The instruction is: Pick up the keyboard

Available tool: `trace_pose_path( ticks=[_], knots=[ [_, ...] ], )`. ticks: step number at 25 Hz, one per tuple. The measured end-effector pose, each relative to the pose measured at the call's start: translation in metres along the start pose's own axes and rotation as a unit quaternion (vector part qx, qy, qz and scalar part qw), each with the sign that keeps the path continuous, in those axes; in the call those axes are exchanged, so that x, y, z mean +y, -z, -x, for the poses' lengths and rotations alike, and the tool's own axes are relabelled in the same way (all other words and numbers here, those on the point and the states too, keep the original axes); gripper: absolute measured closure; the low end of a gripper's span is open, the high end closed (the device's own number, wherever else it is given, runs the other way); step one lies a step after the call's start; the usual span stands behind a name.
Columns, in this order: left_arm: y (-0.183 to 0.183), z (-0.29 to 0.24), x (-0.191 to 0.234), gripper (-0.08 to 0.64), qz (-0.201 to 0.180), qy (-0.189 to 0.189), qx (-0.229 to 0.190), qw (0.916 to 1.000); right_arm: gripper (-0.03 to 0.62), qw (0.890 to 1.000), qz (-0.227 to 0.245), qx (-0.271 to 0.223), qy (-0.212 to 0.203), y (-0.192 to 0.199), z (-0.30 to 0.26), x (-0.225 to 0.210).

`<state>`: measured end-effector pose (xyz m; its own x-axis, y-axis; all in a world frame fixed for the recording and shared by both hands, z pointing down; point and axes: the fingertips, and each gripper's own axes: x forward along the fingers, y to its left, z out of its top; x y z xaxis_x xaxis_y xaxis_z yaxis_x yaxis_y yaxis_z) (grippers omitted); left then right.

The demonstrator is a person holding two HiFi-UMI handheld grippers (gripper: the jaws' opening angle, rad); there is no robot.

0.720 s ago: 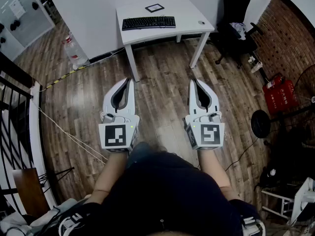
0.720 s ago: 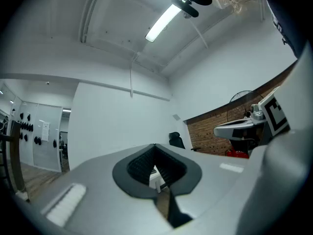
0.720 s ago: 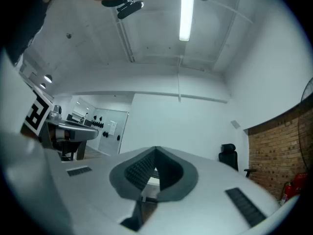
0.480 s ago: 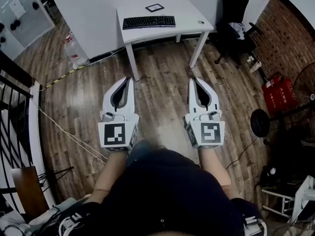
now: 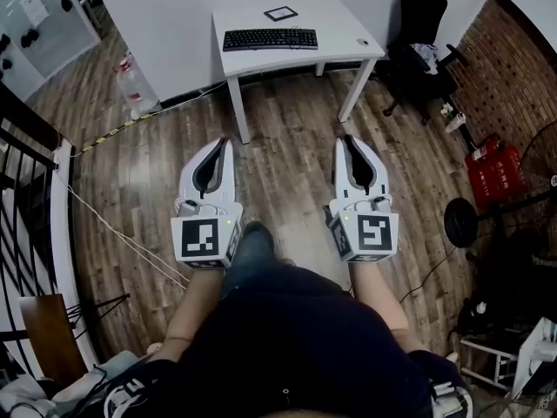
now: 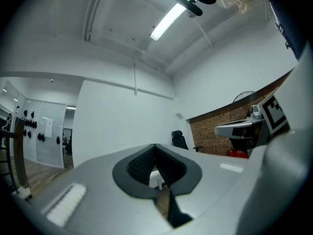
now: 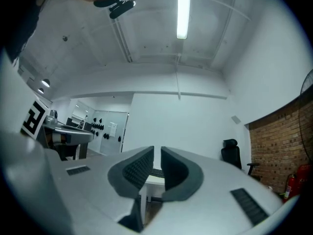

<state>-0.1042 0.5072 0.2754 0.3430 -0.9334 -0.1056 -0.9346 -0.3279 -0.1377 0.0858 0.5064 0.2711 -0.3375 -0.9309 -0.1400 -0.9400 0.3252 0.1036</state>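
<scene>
The black keyboard (image 5: 270, 39) lies on a white table (image 5: 331, 24) far ahead at the top of the head view. Both grippers hang over the wood floor, well short of the table. My left gripper (image 5: 228, 143) is shut and holds nothing. My right gripper (image 5: 347, 139) is also shut and holds nothing. In the left gripper view the dark pads (image 6: 142, 164) meet at the tip, with a white table leg (image 6: 155, 178) behind them. In the right gripper view a strip of the keyboard (image 7: 157, 172) shows past the pads (image 7: 138, 170).
A small dark frame (image 5: 280, 13) and a white mouse (image 5: 363, 42) share the table. A black office chair (image 5: 419, 20) stands to its right, a water bottle (image 5: 130, 81) to its left. A red extinguisher (image 5: 492, 165), a fan (image 5: 461, 220) and a black railing (image 5: 30, 138) flank the floor.
A leg has swung forward under the grippers and the table has shifted slightly right in the head view. Both grippers stay shut and in the same pose.
</scene>
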Motion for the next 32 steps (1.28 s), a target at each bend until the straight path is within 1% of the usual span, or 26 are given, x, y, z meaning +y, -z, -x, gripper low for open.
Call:
trace_pose_path(
  ticks=[3, 5, 8, 12, 16, 20, 26, 32],
  knots=[
    [0.010, -0.020, 0.014, 0.549, 0.003, 0.002, 0.005, 1.0000, 0.569, 1.000, 0.005, 0.006, -0.002, 0.010, -0.024, -0.002],
    [0.017, -0.038, 0.027, 0.549, 0.006, 0.000, 0.005, 1.0000, 0.489, 1.000, 0.003, 0.014, 0.000, 0.019, -0.044, -0.005],
    [0.024, -0.074, 0.050, 0.549, 0.011, -0.003, -0.001, 0.9999, 0.486, 1.000, -0.001, 0.020, 0.004, 0.031, -0.084, -0.012],
    [0.035, -0.137, 0.086, 0.549, 0.017, 0.004, -0.005, 0.9998, 0.476, 1.000, 0.001, 0.023, 0.008, 0.042, -0.153, -0.022],
    [0.047, -0.199, 0.118, 0.549, 0.013, 0.021, -0.007, 0.9997, 0.471, 1.000, -0.002, 0.024, 0.013, 0.052, -0.224, -0.028],
    [0.057, -0.250, 0.143, 0.549, 0.018, 0.046, -0.003, 0.9988, 0.469, 0.999, -0.005, 0.030, 0.025, 0.062, -0.278, -0.033],
    [0.074, -0.306, 0.175, 0.549, 0.035, 0.069, 0.005, 0.9970, 0.465, 0.998, -0.007, 0.039, 0.050, 0.074, -0.334, -0.042],
    [0.085, -0.336, 0.194, 0.549, 0.043, 0.078, 0.003, 0.9960, 0.460, 0.997, -0.006, 0.047, 0.059, 0.084, -0.363, -0.045]
  ],
)
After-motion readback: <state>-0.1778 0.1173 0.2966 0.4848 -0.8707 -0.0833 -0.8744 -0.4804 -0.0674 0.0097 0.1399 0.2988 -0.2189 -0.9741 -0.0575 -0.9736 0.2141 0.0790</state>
